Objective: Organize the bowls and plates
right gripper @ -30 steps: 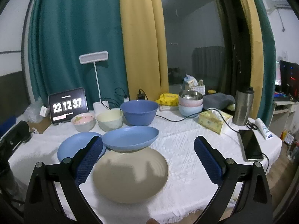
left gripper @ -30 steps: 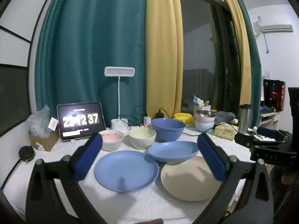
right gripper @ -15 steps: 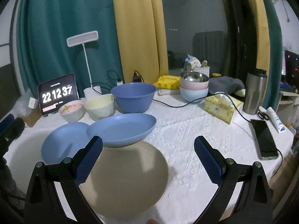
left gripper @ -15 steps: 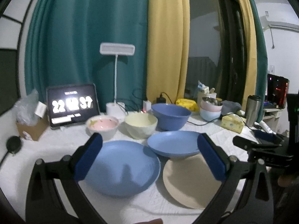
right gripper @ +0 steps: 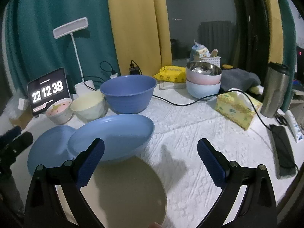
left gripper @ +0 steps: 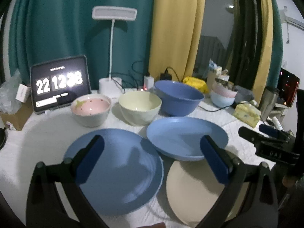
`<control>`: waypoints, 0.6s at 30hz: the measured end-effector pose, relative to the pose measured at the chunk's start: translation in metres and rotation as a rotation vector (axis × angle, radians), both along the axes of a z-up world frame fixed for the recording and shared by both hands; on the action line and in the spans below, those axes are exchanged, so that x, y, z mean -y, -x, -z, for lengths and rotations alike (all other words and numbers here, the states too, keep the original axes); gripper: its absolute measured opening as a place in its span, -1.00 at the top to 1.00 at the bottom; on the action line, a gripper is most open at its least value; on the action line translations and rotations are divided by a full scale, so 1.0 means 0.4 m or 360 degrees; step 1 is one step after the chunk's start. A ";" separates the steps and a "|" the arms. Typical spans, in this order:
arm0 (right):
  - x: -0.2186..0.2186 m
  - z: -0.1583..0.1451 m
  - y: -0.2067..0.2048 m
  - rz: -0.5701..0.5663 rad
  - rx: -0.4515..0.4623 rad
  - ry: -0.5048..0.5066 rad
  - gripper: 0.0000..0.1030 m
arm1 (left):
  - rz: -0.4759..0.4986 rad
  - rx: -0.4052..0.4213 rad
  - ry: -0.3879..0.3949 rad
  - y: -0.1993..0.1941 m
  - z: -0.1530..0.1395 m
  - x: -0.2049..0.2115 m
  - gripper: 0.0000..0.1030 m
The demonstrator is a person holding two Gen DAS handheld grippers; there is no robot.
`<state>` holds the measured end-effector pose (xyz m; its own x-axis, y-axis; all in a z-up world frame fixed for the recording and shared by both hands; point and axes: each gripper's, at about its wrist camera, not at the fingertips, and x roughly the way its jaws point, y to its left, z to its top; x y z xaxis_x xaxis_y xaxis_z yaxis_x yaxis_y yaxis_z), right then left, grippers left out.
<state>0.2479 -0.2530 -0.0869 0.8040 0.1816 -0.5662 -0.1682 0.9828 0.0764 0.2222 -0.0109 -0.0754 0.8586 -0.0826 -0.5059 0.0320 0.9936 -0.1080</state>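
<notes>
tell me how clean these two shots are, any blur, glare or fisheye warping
Left wrist view: soft and dim, the tablet clock digits glare and smear, and the curtains bow at the edges. Right wrist view: sharper, the clock digits readable, the gripper's shadow falls on the beige plate, and the black fisheye border darkens the corners.

Teal curtain, yellow curtain, dark window

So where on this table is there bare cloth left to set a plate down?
The widest bare cloth lies right of the deep blue plate, bordered by the tissue box, the phone and the charging cable. The left half is crowded: flat blue plate, beige plate and three bowls packed close.
</notes>
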 end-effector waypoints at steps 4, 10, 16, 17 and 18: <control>0.000 0.019 -0.056 -0.0005 -0.0060 -0.0007 -0.95 | 0.0005 -0.0085 0.0022 -0.054 0.020 0.002 -0.97; -0.003 0.048 -0.127 -0.0005 -0.0155 -0.0025 -0.95 | 0.0021 -0.0212 0.0042 -0.121 0.059 0.004 -0.78; -0.002 0.083 -0.187 -0.0011 -0.0307 -0.0072 -0.88 | 0.0056 -0.0359 0.0065 -0.181 0.105 0.014 -0.68; -0.004 0.090 -0.196 -0.0022 -0.0341 -0.0082 -0.78 | 0.0064 -0.0383 0.0065 -0.189 0.112 0.018 -0.64; -0.007 0.095 -0.201 -0.0028 -0.0361 -0.0080 -0.70 | 0.0062 -0.0415 0.0061 -0.199 0.123 0.024 -0.58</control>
<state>0.3284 -0.2502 -0.1247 0.6538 0.2270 -0.7218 -0.1581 0.9739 0.1631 0.3017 -0.0203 -0.1244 0.6954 -0.1365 -0.7056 0.0361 0.9872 -0.1553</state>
